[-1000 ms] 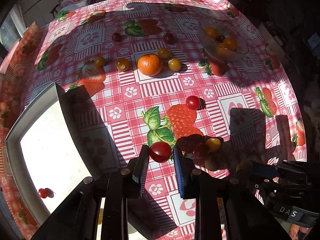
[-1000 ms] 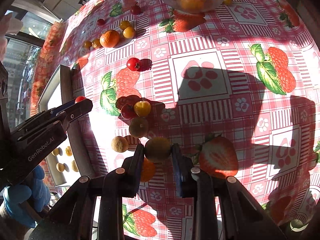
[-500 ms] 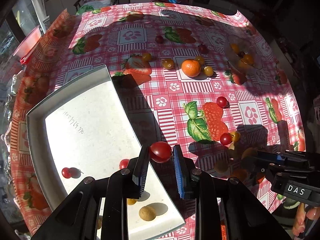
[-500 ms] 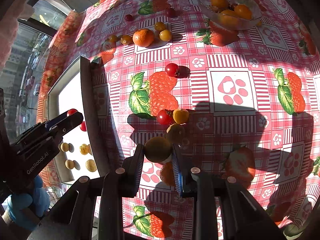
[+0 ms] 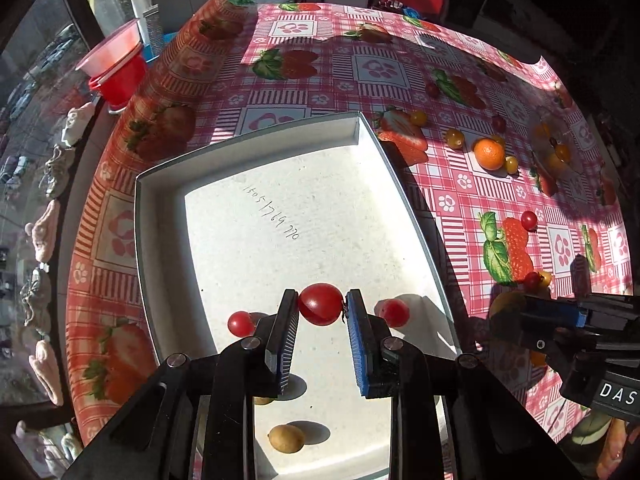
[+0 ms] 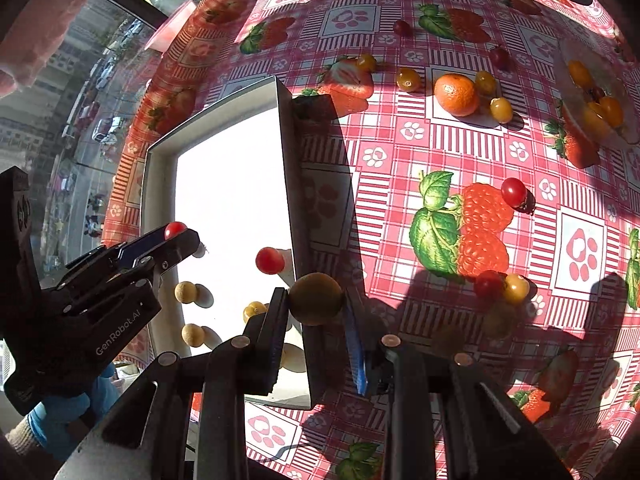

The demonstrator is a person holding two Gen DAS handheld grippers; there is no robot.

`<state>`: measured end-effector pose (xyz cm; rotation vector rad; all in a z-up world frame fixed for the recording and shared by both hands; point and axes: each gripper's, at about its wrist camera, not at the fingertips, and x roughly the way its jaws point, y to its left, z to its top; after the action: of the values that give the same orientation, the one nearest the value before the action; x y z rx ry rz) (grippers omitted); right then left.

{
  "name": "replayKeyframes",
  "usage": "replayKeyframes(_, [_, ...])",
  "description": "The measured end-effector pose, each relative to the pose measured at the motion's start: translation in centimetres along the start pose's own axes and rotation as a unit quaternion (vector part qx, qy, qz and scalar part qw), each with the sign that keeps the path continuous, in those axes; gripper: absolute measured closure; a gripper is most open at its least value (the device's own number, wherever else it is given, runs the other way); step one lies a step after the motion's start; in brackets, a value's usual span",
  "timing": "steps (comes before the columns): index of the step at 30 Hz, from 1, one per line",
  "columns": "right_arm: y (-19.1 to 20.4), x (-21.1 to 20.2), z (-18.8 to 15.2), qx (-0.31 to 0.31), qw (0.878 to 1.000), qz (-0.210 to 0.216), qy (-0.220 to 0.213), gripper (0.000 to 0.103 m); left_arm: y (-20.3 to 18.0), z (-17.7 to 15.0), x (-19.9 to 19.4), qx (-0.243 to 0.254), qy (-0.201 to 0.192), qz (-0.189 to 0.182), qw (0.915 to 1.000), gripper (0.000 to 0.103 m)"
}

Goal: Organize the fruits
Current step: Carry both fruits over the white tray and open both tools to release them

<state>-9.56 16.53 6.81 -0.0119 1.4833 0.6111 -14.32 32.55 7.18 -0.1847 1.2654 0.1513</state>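
Note:
My left gripper point(image 5: 321, 305) is shut on a red cherry tomato point(image 5: 320, 304) and hangs over the white tray point(image 5: 256, 148). Two red tomatoes point(image 5: 241, 323) lie on the tray floor beside the fingers, and a small tan fruit point(image 5: 286, 438) lies nearer. My right gripper point(image 6: 316, 299) is shut on a round brownish-yellow fruit point(image 6: 316, 298) above the tray's right wall point(image 6: 292, 200). In the right wrist view the left gripper point(image 6: 176, 236) shows at the left with its tomato, over the tray.
On the strawberry tablecloth lie an orange point(image 6: 456, 94), several yellow and red cherry tomatoes point(image 6: 514, 192), and a glass bowl point(image 6: 596, 92) of yellow fruit at the far right. A red tub point(image 5: 116, 76) stands beyond the table's left edge. A blue-gloved hand point(image 6: 60, 420) holds the left tool.
Both grippers have carried their fruit leftward across the table: the left from the cloth to above the tray, the right from the loose fruit to the tray's right wall. Both grips are unchanged.

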Motion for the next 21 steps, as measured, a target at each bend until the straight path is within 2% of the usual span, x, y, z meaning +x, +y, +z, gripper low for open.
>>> replayKeyframes(9, [5.1, 4.6, 3.4, -0.039, 0.999, 0.0, 0.022, 0.073, 4.3, 1.3, 2.9, -0.018, 0.009, 0.037, 0.9991, 0.077])
replayKeyframes(21, [6.1, 8.7, 5.1, -0.065, 0.996, -0.048, 0.048, 0.072, 5.1, 0.9, 5.5, -0.019, 0.026, 0.04, 0.9987, 0.076])
